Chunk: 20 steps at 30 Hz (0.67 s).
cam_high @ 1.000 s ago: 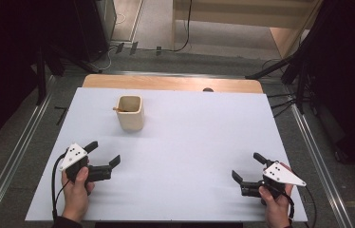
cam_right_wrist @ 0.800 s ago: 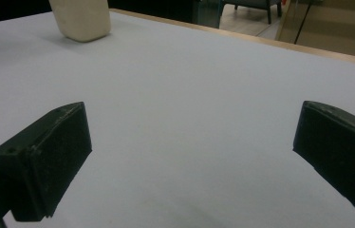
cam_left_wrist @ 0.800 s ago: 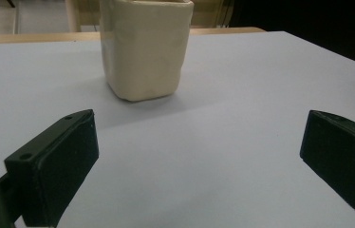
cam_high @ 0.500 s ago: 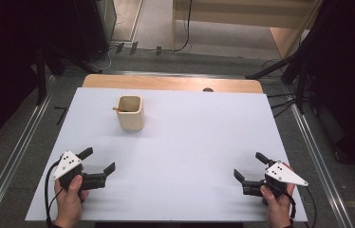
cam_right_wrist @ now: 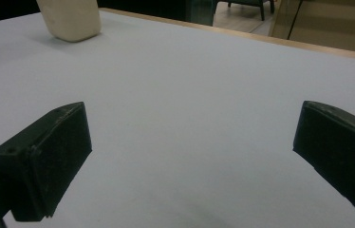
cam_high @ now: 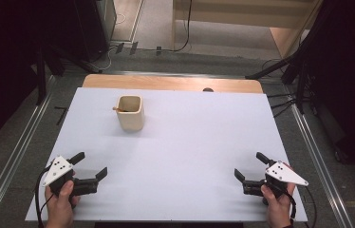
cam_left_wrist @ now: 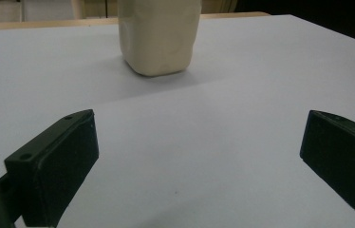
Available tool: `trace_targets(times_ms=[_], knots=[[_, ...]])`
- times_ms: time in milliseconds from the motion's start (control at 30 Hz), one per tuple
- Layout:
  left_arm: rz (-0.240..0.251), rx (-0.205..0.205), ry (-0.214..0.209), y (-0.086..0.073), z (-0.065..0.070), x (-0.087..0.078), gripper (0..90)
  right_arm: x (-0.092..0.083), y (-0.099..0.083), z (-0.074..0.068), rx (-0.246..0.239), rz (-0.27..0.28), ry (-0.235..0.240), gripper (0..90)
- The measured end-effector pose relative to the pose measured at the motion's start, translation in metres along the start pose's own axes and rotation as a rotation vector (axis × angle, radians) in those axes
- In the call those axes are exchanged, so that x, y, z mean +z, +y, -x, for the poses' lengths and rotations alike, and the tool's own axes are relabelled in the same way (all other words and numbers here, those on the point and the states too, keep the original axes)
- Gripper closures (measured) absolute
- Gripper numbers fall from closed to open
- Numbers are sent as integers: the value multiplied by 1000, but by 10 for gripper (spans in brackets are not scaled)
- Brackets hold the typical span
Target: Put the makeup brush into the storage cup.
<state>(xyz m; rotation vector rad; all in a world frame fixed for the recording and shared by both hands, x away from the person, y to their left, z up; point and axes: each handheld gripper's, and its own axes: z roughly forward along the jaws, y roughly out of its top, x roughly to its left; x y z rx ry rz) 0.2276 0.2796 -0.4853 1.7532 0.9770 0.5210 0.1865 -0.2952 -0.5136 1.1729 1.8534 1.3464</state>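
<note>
A cream square cup [cam_high: 130, 113] stands upright at the back left of the white table [cam_high: 185, 156], with something brown at its rim. My left gripper [cam_high: 89, 165] rests open near the front left edge, held by a hand, well short of the cup. In the left gripper view the cup [cam_left_wrist: 160, 35] stands ahead beyond the spread black jaws. My right gripper [cam_high: 250, 166] sits open near the front right corner, nothing between its jaws. In the right gripper view the cup [cam_right_wrist: 70, 19] is far off at the upper left.
A wooden strip [cam_high: 171, 83] runs along the table's far edge. Metal rails [cam_high: 19, 156] flank both sides, and dark stands and cables [cam_high: 280, 71] lie on the floor behind.
My left gripper has drawn back toward the front left edge of the table, farther from the cup. The right gripper has hardly moved.
</note>
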Motion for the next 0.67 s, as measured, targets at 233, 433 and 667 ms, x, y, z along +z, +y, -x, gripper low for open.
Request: trace_targets(times_ms=[233, 433, 667], knots=[[-16, 7, 5, -4, -3, -4, 0, 0, 0, 0, -1, -1, -3, 0], [-23, 13, 11, -4, -3, -4, 0, 0, 0, 1, 1, -1, 0, 0], [-35, 22, 5, -5, -3, -2, 0, 1, 0, 1, 8, -5, 5, 0]])
